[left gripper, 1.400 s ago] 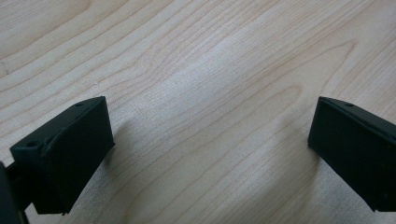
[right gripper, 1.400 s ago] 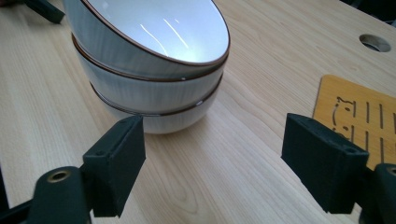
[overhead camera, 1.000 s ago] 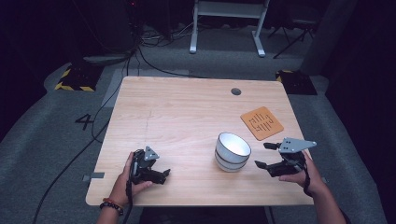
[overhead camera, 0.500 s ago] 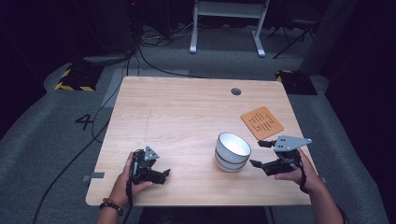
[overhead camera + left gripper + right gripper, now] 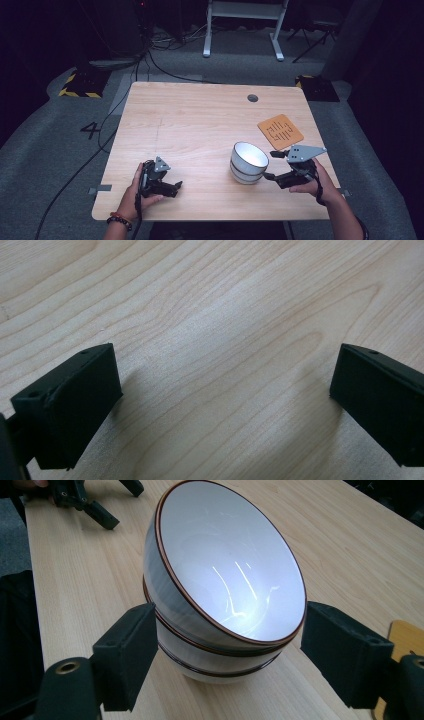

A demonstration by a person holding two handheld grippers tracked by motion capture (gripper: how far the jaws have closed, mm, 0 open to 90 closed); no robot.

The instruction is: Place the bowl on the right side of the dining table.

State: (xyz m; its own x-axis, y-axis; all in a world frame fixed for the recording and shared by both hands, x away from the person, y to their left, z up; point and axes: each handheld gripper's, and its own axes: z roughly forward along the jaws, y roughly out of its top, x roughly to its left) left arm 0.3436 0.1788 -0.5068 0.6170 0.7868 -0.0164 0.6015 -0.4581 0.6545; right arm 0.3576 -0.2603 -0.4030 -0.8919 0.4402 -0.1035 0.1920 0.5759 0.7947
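A figure "4" is marked on the floor off the tabletop's left edge. Stacked white bowls, nested and empty, stand near the front right corner. The right gripper brackets the stack, jaws spread, not gripping. The left gripper rests at the front edge, jaws apart on bare wood.

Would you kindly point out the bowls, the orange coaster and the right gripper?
bowls (image 5: 248, 155): high view, top bowl's white inside.
coaster (image 5: 280, 132): high view, its middle.
right gripper (image 5: 270, 165): high view, midway between fingertips.
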